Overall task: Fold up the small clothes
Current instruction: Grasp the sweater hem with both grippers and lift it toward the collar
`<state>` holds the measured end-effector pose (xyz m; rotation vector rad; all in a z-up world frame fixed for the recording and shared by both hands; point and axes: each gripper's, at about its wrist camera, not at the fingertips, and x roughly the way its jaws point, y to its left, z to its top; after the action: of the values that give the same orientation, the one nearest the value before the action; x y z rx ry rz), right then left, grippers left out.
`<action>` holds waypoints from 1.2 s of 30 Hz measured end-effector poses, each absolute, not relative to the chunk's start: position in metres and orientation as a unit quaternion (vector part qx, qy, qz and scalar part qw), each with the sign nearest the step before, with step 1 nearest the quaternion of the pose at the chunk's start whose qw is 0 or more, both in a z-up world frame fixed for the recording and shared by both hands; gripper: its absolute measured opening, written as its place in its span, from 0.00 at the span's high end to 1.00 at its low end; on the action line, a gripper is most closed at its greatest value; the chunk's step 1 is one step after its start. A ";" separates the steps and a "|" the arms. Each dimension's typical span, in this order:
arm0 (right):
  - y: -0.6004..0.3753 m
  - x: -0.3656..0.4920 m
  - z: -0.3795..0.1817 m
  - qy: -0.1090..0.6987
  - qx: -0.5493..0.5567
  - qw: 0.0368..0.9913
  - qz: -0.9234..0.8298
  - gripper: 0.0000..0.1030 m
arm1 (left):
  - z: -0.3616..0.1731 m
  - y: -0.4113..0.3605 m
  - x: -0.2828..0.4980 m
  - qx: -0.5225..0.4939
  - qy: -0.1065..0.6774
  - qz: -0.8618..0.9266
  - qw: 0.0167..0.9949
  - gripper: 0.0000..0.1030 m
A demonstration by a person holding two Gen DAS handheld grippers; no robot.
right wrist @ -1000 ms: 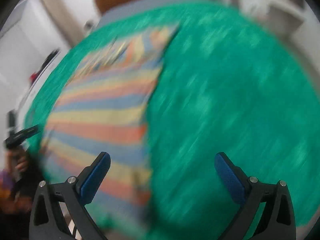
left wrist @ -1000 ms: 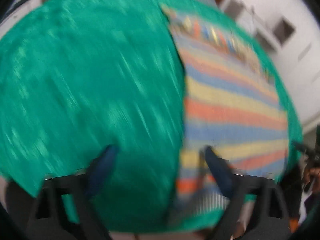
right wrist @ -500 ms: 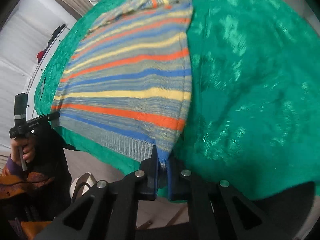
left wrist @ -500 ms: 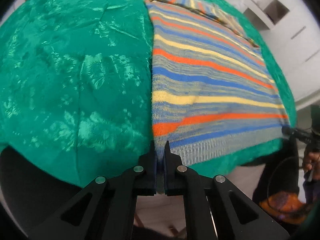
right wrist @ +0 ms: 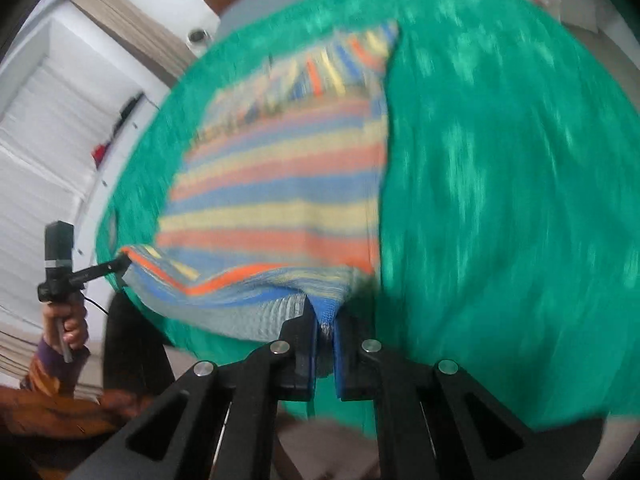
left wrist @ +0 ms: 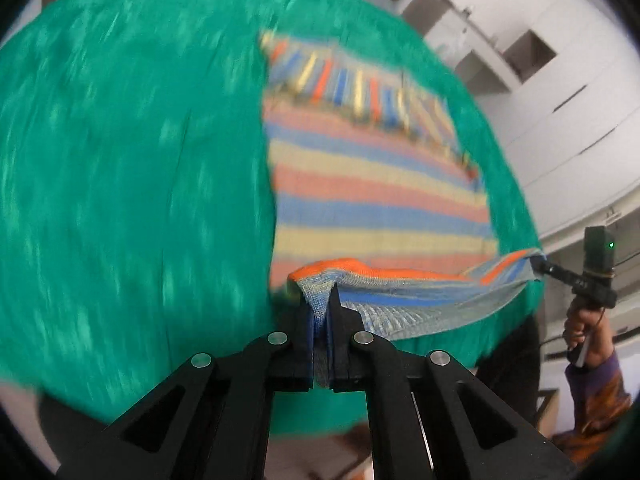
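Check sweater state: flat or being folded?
Partly lifted: the striped sweater has its near hem raised off the green cloth, pinched by left gripper and right gripper.

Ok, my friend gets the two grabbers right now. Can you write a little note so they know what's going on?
Left gripper: shut on the near left corner of the striped sweater.
Right gripper: shut on the near right corner.
Where things are: the sweater lies on the green cloth, its sleeves already folded across the far end. Its near hem hangs lifted between the two grippers; the rest lies flat.
Done: both corners gripped, hem raised.
Left: probably carry the hem over toward the far end, lay it down evenly, let go.
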<state>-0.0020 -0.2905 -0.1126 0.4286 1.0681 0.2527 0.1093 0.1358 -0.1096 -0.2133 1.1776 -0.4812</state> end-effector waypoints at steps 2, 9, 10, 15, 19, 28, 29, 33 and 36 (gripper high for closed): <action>-0.301 0.032 -0.102 0.486 0.204 0.842 0.116 0.94 | -0.096 0.126 0.152 -0.088 0.527 -0.222 0.815 0.98; -0.344 0.197 -0.109 0.457 0.237 0.852 0.094 0.94 | -0.108 0.099 0.324 -0.100 0.523 -0.188 0.826 0.98; -0.349 0.222 -0.115 0.458 0.239 0.851 0.094 0.94 | -0.114 0.095 0.344 -0.103 0.527 -0.179 0.825 0.98; -0.373 0.308 -0.151 0.460 0.281 0.837 0.090 0.90 | -0.155 0.083 0.416 -0.116 0.549 -0.139 0.816 0.89; -0.393 0.311 -0.155 0.423 0.314 0.848 0.060 0.70 | -0.148 0.114 0.415 -0.183 0.526 -0.104 0.824 0.46; -0.320 0.301 -0.142 0.540 0.164 0.801 0.198 0.67 | -0.151 0.074 0.356 -0.010 0.588 -0.251 0.769 0.35; -0.304 0.314 -0.154 0.570 0.152 0.780 0.210 0.64 | -0.162 0.054 0.354 0.014 0.604 -0.272 0.749 0.34; -0.264 0.364 -0.175 0.580 0.116 0.785 0.184 0.64 | -0.171 0.014 0.384 0.032 0.595 -0.243 0.766 0.34; -0.277 0.385 -0.130 0.449 0.172 0.867 0.128 0.61 | -0.137 0.036 0.410 -0.075 0.540 -0.203 0.813 0.31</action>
<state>0.3846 -0.2775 -0.1300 0.3609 0.9409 0.2684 0.4098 0.0365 -0.1368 -0.1608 1.1523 -0.4333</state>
